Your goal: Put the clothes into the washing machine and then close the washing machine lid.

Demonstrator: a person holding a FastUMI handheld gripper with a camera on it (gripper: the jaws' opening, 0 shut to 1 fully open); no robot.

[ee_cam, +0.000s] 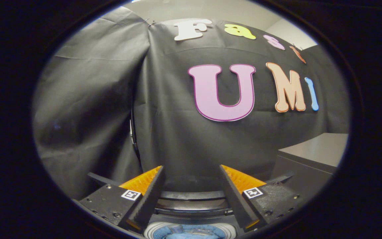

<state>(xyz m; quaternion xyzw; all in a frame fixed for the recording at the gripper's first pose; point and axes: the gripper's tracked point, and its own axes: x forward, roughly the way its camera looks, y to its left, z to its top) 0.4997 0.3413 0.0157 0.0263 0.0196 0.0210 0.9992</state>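
- Gripper (191, 186) held high and level, aimed at the booth's black cloth wall (184, 139) rather than down at the work.
- Fingers (149, 196) spread wide, nothing pinched between them; only wall and the machine's back edge seen through the gap.
- Washing machine (191, 207) directly below and between the fingers: dark rear rim or raised lid edge, cannot tell which, with the pale ring of the drum opening under it.
- Clothes (189, 235) seen as a blue bundle lying inside the drum, at the very base of the gap between the fingers.
- Grey cabinet top (317, 149) off beyond the right finger, well apart from the machine, nothing on it.
- Judged progress: loading looks done, since blue fabric sits in the drum and nothing is carried; any further garments elsewhere cannot be told.
- Lid apparently not yet down, drum interior open to sight.
- Remaining: reach for the lid, lower it shut.
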